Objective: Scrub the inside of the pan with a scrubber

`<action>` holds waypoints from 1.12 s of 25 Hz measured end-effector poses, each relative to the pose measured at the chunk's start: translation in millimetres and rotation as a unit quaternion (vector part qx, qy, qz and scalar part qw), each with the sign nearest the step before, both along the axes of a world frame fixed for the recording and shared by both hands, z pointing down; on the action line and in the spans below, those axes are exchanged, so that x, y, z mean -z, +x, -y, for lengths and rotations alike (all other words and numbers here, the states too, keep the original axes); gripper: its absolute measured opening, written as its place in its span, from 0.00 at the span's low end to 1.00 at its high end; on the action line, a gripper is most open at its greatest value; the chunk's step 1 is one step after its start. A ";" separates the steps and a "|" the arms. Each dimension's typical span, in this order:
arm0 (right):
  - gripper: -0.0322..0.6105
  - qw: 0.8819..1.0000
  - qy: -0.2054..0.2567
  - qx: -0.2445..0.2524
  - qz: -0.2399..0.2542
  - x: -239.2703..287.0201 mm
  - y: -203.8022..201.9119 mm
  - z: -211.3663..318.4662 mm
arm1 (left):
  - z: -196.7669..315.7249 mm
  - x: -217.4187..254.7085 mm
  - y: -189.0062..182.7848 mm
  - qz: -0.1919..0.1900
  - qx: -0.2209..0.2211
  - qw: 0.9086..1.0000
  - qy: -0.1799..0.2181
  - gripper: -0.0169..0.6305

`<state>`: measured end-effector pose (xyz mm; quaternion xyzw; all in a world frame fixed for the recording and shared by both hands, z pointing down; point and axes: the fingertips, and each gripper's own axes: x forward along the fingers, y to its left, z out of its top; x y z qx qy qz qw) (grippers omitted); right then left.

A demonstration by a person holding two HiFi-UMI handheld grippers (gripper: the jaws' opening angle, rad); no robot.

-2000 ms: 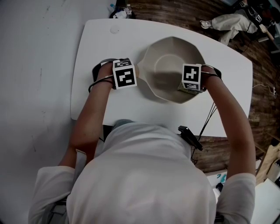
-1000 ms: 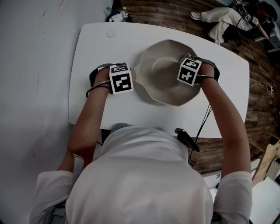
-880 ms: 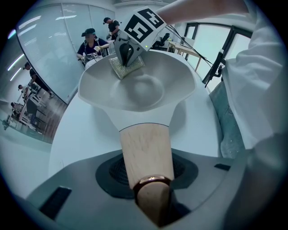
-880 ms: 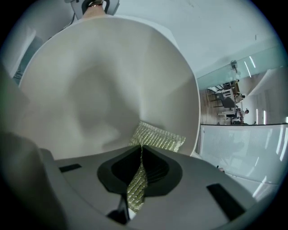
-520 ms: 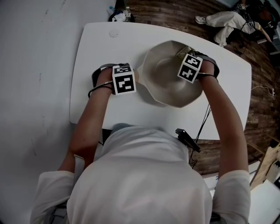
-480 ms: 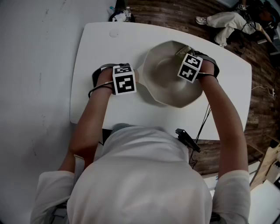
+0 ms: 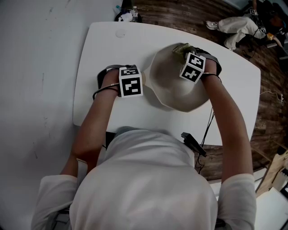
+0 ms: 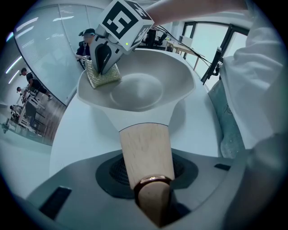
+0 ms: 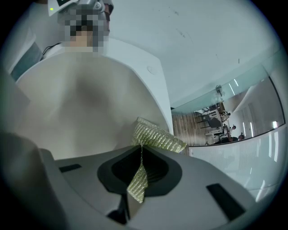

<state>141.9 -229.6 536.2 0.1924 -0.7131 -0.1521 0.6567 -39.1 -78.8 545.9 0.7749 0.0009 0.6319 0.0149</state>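
**Scrubber at the pan's far inner wall, handle clamped**

- Pan (image 7: pixel 173 90): pale cream with a faceted rim, upright on the white desk (image 7: pixel 103 45), right of the desk's centre in the head view. Its wooden handle (image 8: pixel 145 146) points to the person's left and has a copper-coloured ring near its end.
- Left tool (image 8: pixel 150 197): jaws clamped on the wooden handle around the ring, one on each side. It points steeply down. Its marker cube sits just left of the pan's rim in the head view.
- Right tool (image 9: pixel 139 173): jaws together on a thin fold of the scrubber (image 9: pixel 155 137), with the rest of the pad fanning out past the tips. It is tilted down into the pan from the person's right.
- Scrubber: gold-green woven mesh, lying against the inside wall on the side farthest from the person, just under the rim. In the left gripper view it sits high on the far-left slope, clear of the pan's flat bottom.
- Pan interior: smooth, with nothing in it except the pad and the tool tips.
- Surroundings: dark wood-plank floor (image 7: pixel 180 13) beyond the desk. Both of the person's forearms are bare, reaching forward over a white shirt.
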 end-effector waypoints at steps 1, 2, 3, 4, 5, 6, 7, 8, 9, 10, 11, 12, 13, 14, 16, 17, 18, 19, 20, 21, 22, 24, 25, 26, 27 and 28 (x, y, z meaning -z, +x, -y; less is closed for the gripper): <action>0.09 1.000 0.002 0.006 0.003 0.1 -4.4 0.9 | 0.1 0.2 0.0 0.000 0.000 1.000 0.000 0.27; 0.09 1.000 0.004 0.011 0.006 0.1 -8.9 1.3 | 0.0 0.3 0.0 0.000 0.000 1.000 0.000 0.27; 0.09 1.000 0.004 0.016 0.009 0.0 -13.8 1.3 | -0.1 0.3 -0.1 0.000 -0.001 1.000 0.000 0.27; 0.09 1.000 0.004 0.022 0.013 -0.1 -19.2 0.7 | -0.3 0.3 -0.3 0.001 -0.002 1.000 0.000 0.27; 0.09 0.999 0.003 0.027 0.017 -0.2 -25.0 -0.4 | -0.4 0.2 -0.4 0.001 -0.002 1.000 0.000 0.27; 0.09 0.999 0.002 0.032 0.022 -0.2 -30.8 -1.7 | -0.6 0.1 -0.4 0.000 -0.003 1.000 0.000 0.27; 0.09 0.999 0.000 0.037 0.026 -0.3 -36.2 -3.3 | -0.8 0.0 -0.2 -0.001 -0.003 1.000 0.000 0.27; 0.09 0.999 -0.001 0.042 0.030 -0.6 -41.2 -5.0 | -1.1 -0.2 0.0 -0.001 -0.003 1.000 0.000 0.27; 0.09 0.998 -0.003 0.045 0.033 -1.0 -45.6 -6.6 | -1.3 -0.3 0.1 -0.001 -0.003 1.000 0.000 0.27; 0.09 0.998 -0.005 0.047 0.037 -1.4 -49.6 -8.2 | -1.5 -0.4 0.2 -0.001 -0.003 1.000 0.000 0.27; 0.09 0.998 -0.009 0.046 0.043 -1.7 -53.3 -9.7 | -1.7 -0.3 0.3 -0.001 -0.003 1.000 -0.001 0.27; 0.09 0.998 -0.013 0.045 0.050 -1.8 -56.9 -11.4 | -1.8 -0.1 0.4 -0.001 -0.003 1.000 -0.001 0.28; 0.09 0.997 -0.018 0.044 0.058 -1.7 -60.7 -13.6 | -1.9 0.1 0.4 0.000 -0.003 1.000 0.000 0.28; 0.09 0.997 -0.024 0.045 0.066 -1.5 -64.6 -16.5 | -1.9 0.3 0.2 0.000 -0.003 1.000 0.000 0.28; 0.09 0.995 -0.039 0.050 0.077 -1.1 -73.1 -24.9 | -1.7 0.7 0.0 0.001 -0.004 1.000 0.001 0.28; 0.09 0.994 -0.047 0.055 0.082 -1.2 -77.5 -29.7 | -1.6 0.9 0.1 0.001 -0.004 1.000 0.001 0.28; 0.09 0.993 -0.054 0.060 0.087 -1.7 -81.9 -34.6 | -1.6 1.0 0.3 0.000 -0.003 1.000 0.001 0.28; 0.09 0.992 -0.062 0.065 0.091 -2.8 -86.4 -39.7 | -1.9 0.9 0.5 0.000 -0.001 1.000 0.000 0.28; 0.09 0.991 -0.069 0.070 0.095 -4.1 -90.8 -44.8 | -2.4 0.8 0.5 0.000 0.002 1.000 -0.001 0.28; 0.09 0.989 -0.077 0.075 0.098 -5.5 -94.7 -49.7 | -2.8 0.8 0.6 0.000 0.005 1.000 -0.002 0.28; 0.09 0.988 -0.084 0.079 0.100 -6.7 -97.7 -53.9 | -3.0 0.8 0.9 0.000 0.007 1.000 -0.002 0.28; 0.09 0.986 -0.098 0.080 0.105 -7.7 -100.3 -60.1 | -2.5 0.9 2.5 -0.001 0.007 1.000 -0.002 0.28; 0.09 0.985 -0.106 0.079 0.110 -7.6 -101.3 -63.0 | -2.1 0.9 3.0 0.000 0.007 1.000 -0.002 0.28; 0.09 0.983 -0.116 0.078 0.117 -7.4 -103.1 -66.2 | -1.7 0.9 2.6 0.001 0.006 1.000 -0.002 0.28; 0.09 0.981 -0.125 0.078 0.124 -7.2 -105.4 -69.9 | -1.5 0.9 1.6 0.003 0.007 1.000 -0.001 0.28; 0.09 0.979 -0.133 0.078 0.132 -7.2 -107.7 -73.9 | -1.5 0.9 0.8 0.005 0.008 1.000 0.000 0.28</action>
